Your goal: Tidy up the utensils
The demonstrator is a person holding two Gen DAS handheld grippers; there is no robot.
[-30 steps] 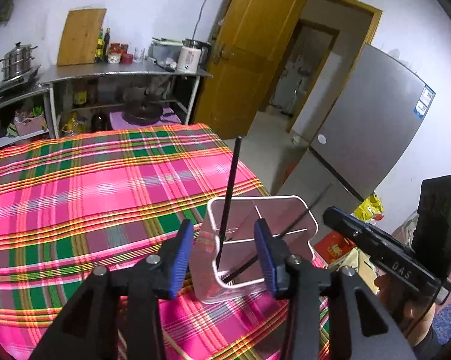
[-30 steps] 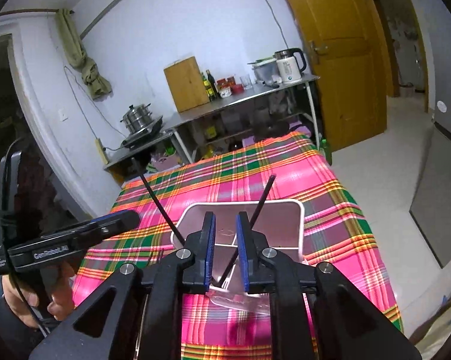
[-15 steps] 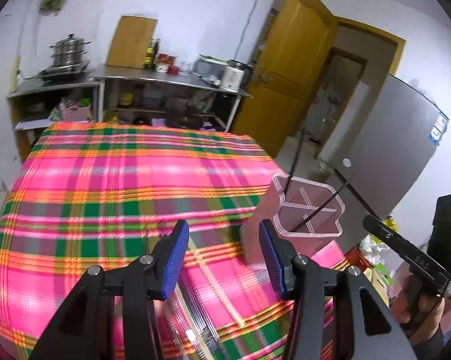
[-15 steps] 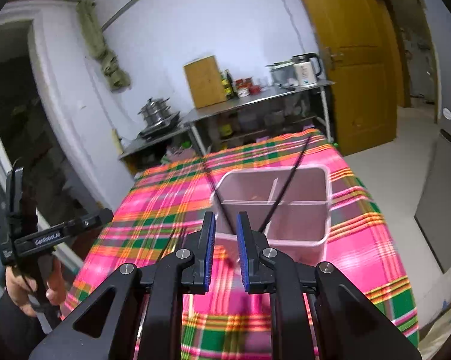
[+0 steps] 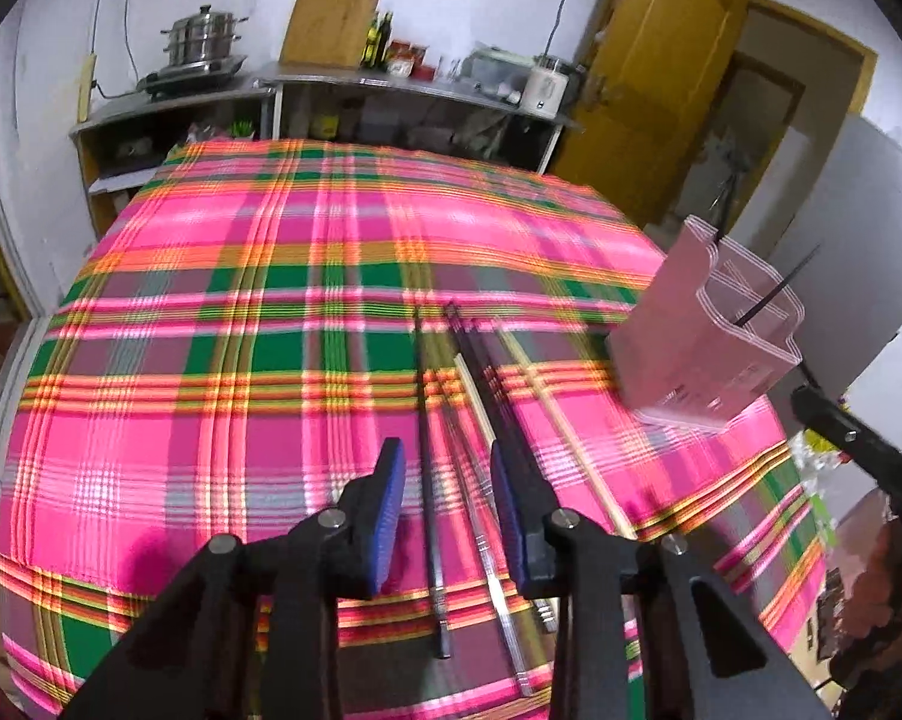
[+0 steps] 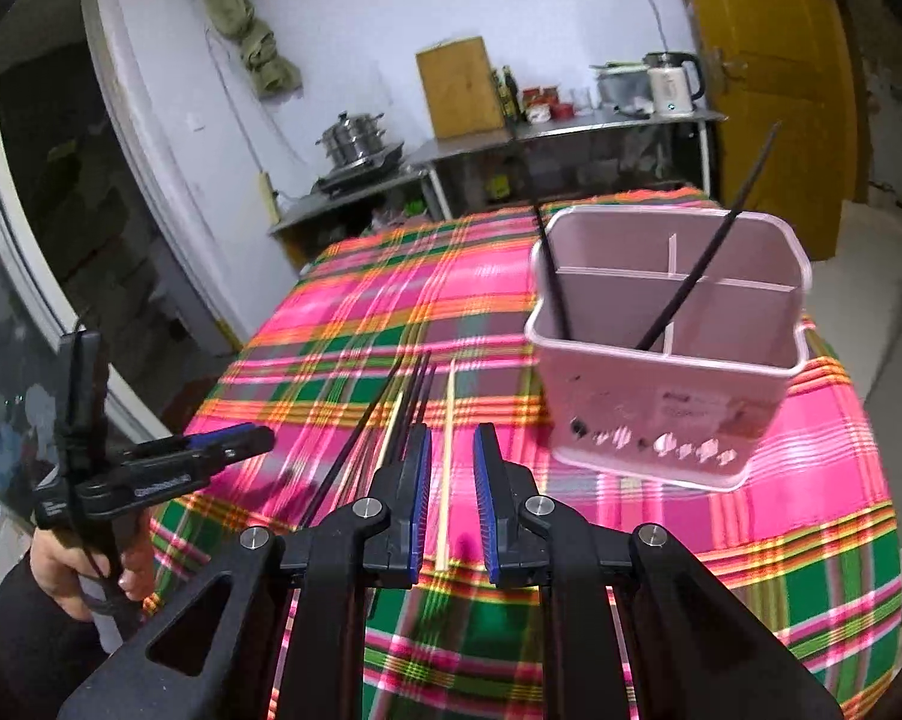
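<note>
Our left tool (image 5: 445, 516) is closing, empty, over chopsticks (image 5: 451, 420) bunched near the tabletop's (image 5: 211, 300) front edge; our right tool (image 6: 451, 498), spread, straddles a pale chopstick (image 6: 447, 468). We risk pinching several together, scattering them.

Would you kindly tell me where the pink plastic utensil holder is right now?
The pink plastic utensil holder stands on the plaid tablecloth, right of the loose chopsticks in the right wrist view, with two black chopsticks in it.

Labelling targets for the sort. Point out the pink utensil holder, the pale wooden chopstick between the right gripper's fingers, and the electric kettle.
pink utensil holder (image 6: 661, 396), right wrist view, front wall.
pale wooden chopstick (image 6: 446, 468), right wrist view, mid-shaft.
electric kettle (image 6: 670, 87), right wrist view, white body.
</note>
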